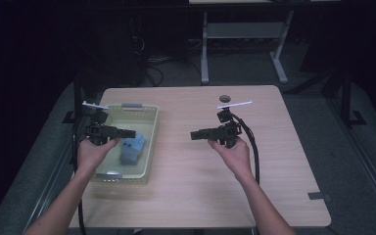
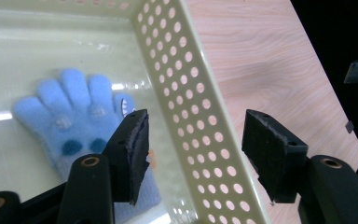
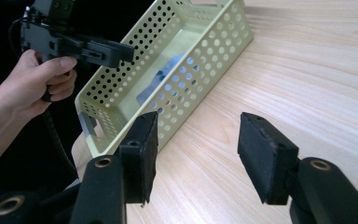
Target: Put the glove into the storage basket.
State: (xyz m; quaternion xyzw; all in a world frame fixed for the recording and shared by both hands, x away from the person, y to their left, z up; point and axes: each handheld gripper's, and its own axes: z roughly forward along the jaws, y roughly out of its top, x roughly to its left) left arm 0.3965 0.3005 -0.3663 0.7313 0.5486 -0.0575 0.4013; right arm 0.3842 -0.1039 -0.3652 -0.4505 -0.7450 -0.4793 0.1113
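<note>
Open jaws above fuzzy blue glove (image 2: pixel 70 121)

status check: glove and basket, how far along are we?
Looks done: blue glove lies flat inside the perforated basket. In hand: nothing; left gripper is over the basket, right gripper over the table, both open and empty. Left: likely just pulling the hands away.

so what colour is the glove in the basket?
Light blue glove with darker blue spots; clearest in the left gripper view.
</note>
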